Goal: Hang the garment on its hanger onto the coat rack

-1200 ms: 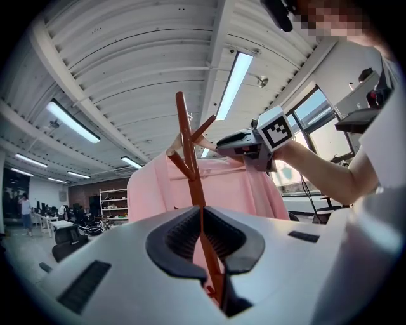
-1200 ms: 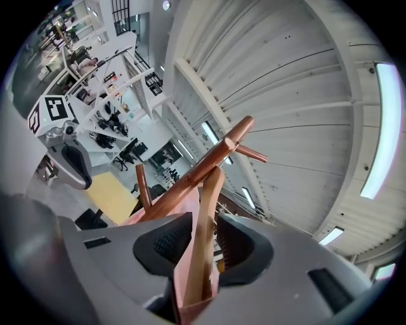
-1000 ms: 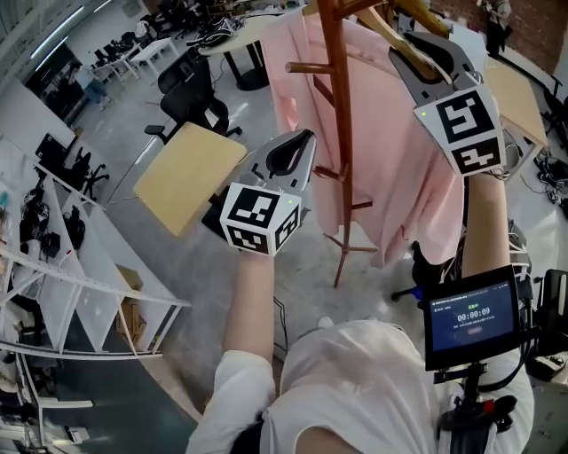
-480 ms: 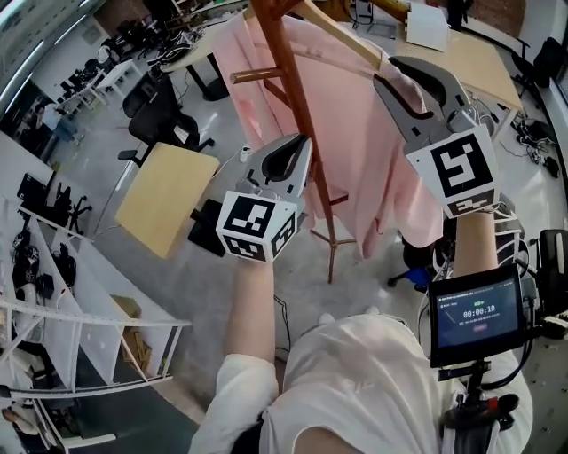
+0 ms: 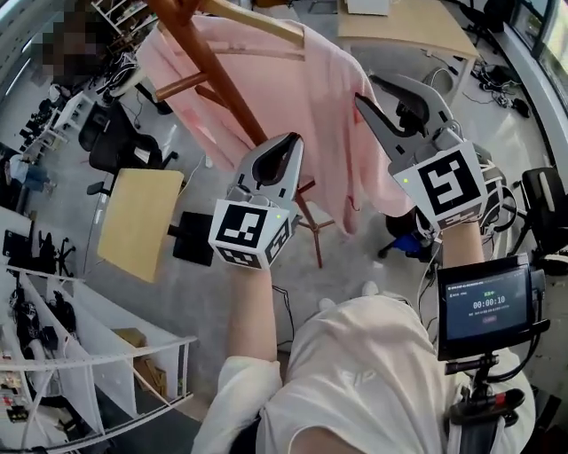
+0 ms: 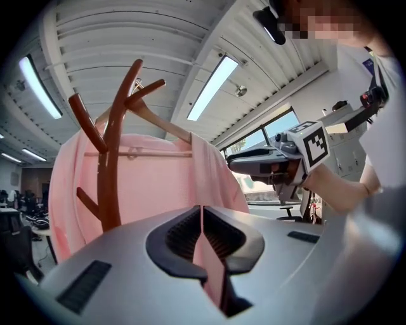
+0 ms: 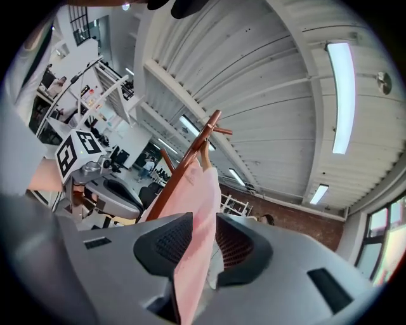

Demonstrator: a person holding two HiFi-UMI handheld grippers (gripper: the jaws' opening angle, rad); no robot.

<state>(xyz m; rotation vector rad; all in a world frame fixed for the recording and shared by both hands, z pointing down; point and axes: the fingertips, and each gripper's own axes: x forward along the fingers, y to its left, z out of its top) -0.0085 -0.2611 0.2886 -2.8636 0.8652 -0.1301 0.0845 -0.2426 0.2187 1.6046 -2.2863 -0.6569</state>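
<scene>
Since a second ago, the right gripper (image 5: 367,89) has been lowered from the hanger (image 5: 257,21) end to the shoulder of the pink garment (image 5: 293,97), at 3 o'clock of the coat rack (image 5: 220,75). Its jaws are held apart, with a fold of fabric between them. The garment is hung by the hanger at the rack's top. The left gripper (image 5: 288,140) is held with jaws together at 6 o'clock of the garment; a sliver of pink is seen through its slit.

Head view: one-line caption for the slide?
Pink garment on its hanger at the coat rack, its edge between the jaws of the open right gripper; left gripper shut nearby.
</scene>
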